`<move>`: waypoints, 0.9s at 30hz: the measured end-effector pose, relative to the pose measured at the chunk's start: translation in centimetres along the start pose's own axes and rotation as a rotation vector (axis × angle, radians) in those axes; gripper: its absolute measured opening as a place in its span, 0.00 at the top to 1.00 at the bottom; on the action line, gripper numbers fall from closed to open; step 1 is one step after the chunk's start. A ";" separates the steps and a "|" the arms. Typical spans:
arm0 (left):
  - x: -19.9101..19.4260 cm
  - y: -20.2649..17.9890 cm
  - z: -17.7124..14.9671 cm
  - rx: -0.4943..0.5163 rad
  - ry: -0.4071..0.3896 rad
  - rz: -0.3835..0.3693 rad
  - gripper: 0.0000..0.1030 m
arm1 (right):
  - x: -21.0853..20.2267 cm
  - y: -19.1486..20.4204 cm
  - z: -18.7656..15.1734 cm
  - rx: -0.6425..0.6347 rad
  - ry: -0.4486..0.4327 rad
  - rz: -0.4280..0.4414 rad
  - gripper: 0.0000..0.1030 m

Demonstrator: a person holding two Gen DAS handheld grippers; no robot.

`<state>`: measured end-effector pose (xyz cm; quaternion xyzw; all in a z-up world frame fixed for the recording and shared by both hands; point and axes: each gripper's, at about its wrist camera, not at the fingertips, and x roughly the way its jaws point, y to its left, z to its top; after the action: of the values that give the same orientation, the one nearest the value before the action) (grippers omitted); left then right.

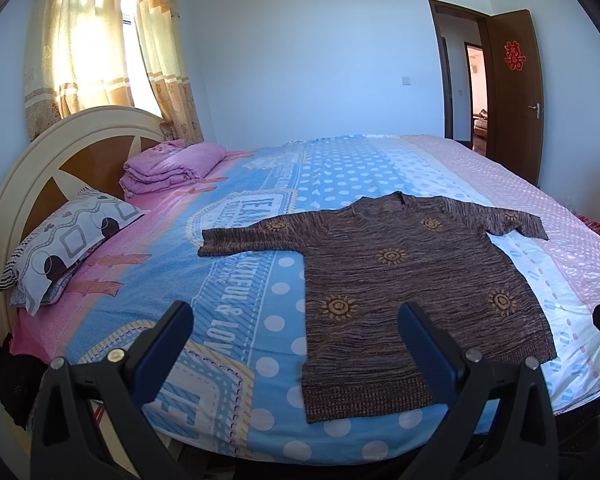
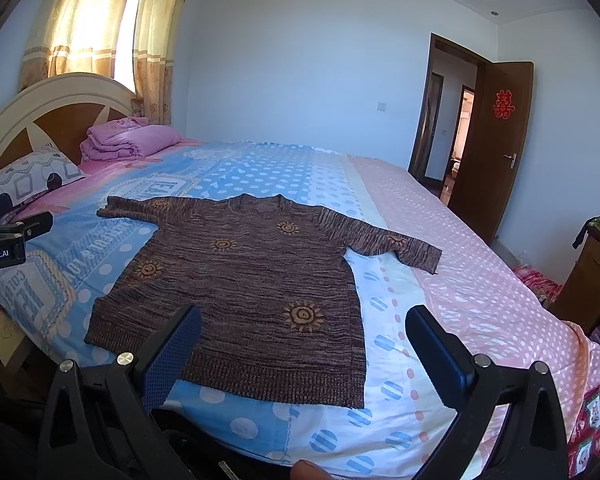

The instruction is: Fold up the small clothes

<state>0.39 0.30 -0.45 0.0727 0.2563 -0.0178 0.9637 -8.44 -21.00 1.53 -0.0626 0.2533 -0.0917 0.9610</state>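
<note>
A brown knitted sweater (image 1: 416,292) with yellow sun motifs lies flat and face up on the bed (image 1: 236,264), both sleeves spread out and its hem toward me. It also shows in the right wrist view (image 2: 252,288). My left gripper (image 1: 296,316) is open and empty, held above the bed's near edge at the sweater's lower left corner. My right gripper (image 2: 304,320) is open and empty, held above the hem's right part. The left gripper's body (image 2: 4,236) shows at the left edge of the right wrist view.
The bed (image 2: 460,280) has a blue, pink and white patterned cover. A folded pink quilt (image 1: 172,166) and a patterned pillow (image 1: 64,244) lie by the headboard (image 1: 40,168). An open brown door (image 1: 514,92) is at the far right. A wooden cabinet (image 2: 592,280) stands right of the bed.
</note>
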 end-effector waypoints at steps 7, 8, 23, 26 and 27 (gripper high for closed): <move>-0.1 0.1 0.0 -0.002 0.000 -0.001 0.00 | 0.1 -0.1 0.0 0.003 0.002 -0.002 0.01; -0.1 0.1 0.0 -0.003 -0.001 0.000 0.00 | 0.1 -0.2 0.0 0.002 0.003 -0.001 0.01; -0.1 0.1 0.1 -0.003 -0.001 -0.001 0.00 | 0.2 -0.2 -0.1 0.002 0.010 0.006 0.01; -0.1 0.2 0.1 -0.005 0.000 -0.001 0.00 | 0.3 -0.2 -0.1 0.003 0.011 0.008 0.01; -0.1 0.1 0.1 -0.004 0.000 -0.001 0.00 | 0.3 -0.2 -0.1 0.004 0.011 0.007 0.01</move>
<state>0.31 0.42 -0.33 0.0706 0.2566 -0.0180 0.9638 -8.27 -21.24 1.38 -0.0594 0.2587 -0.0890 0.9600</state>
